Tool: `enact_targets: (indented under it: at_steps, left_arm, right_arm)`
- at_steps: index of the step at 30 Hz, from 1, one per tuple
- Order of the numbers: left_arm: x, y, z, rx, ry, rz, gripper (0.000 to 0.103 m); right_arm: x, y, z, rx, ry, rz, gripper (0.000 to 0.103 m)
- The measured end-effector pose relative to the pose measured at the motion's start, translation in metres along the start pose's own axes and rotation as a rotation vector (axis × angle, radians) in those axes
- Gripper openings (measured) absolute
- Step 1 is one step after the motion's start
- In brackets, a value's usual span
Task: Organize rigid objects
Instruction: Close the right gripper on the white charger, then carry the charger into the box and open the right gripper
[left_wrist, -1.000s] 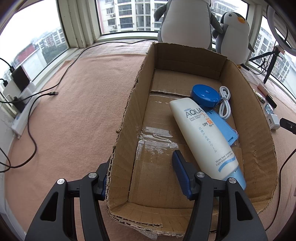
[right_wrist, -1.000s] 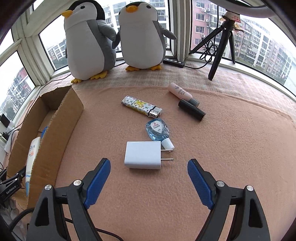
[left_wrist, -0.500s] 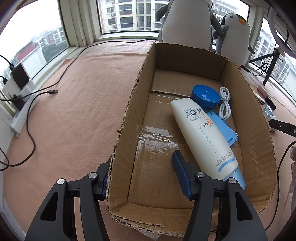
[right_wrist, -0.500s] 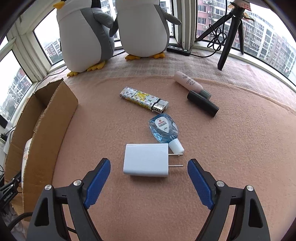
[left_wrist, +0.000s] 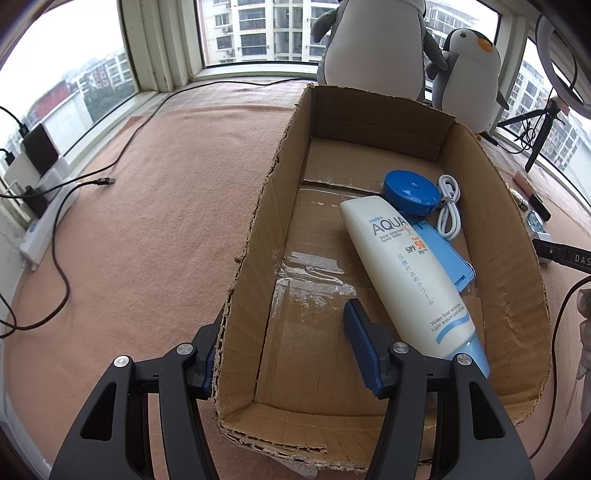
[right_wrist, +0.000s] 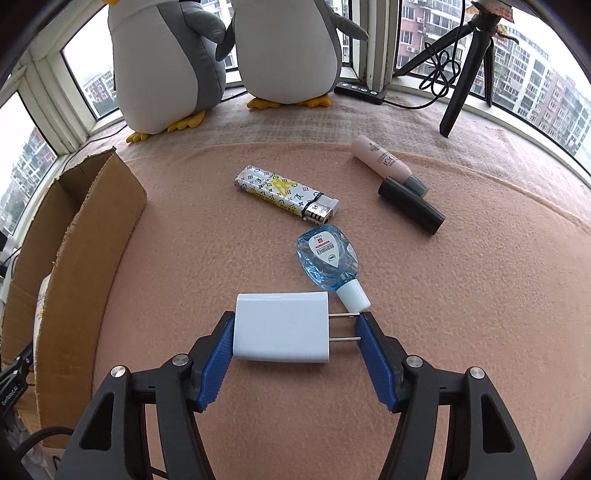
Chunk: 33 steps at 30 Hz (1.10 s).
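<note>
White charger plug (right_wrist: 281, 326), lower centre of the right wrist view, flat on the pink cloth (right_wrist: 461, 295) – long axis across the frame, two prongs pointing right. Right gripper (right_wrist: 295, 332) closed around it end to end: left pad pressed on the plug's blunt end, right pad touching the prong tips. Just above the prongs, a clear blue dropper bottle (right_wrist: 327, 258), white cap aimed lower right, nearly touching the plug's upper right corner. Higher up, a patterned lighter (right_wrist: 284, 194) lying on a slant, metal head toward the lower right. In the upper right, a pink tube (right_wrist: 384, 164) and a black cylinder (right_wrist: 410, 208) side by side, both slanting the same way. Two plush penguins (right_wrist: 288, 48) along the top edge, heads cut off by the frame; tripod (right_wrist: 465, 74) at upper right, top also cropped.

Cardboard box (left_wrist: 255, 236) filling the centre of the left wrist view, seen again only as a wall at the left edge of the right wrist view. Left gripper (left_wrist: 280, 354) spread wide, straddling the box's left wall near the bottom of the frame – left finger mostly hidden behind the cardboard, right finger inside the box, gripping nothing. Inside, toward the right: a white sunscreen tube (left_wrist: 410, 273), blue cap at lower right, lying over a light blue case (left_wrist: 447, 254) largely hidden beneath it; a round blue tape measure (left_wrist: 410, 192) and a coiled white cable (left_wrist: 448, 206) above. Loose black cables (left_wrist: 59, 266) at the left of the frame.
</note>
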<state>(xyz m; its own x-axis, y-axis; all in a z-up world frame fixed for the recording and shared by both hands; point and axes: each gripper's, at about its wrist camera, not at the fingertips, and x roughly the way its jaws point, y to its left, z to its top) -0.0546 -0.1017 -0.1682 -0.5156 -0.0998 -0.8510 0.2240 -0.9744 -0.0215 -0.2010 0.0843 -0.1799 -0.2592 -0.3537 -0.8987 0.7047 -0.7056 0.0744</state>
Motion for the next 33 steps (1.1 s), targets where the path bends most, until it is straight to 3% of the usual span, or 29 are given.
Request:
enact_targets:
  at_steps: [11, 18, 33]
  left_arm:
    - [0.000, 0.000, 0.001, -0.004, 0.000, -0.002, 0.060]
    - [0.000, 0.000, 0.001, -0.005, 0.000, -0.003, 0.059]
    - [0.001, -0.001, 0.002, -0.004, -0.001, -0.002, 0.059]
  right_arm:
    - [-0.010, -0.004, -0.012, 0.015, 0.010, 0.045, 0.060]
    - [-0.033, 0.004, -0.013, 0.015, -0.036, 0.088, 0.060]
    - [-0.073, 0.094, 0.025, -0.136, -0.153, 0.221, 0.060]
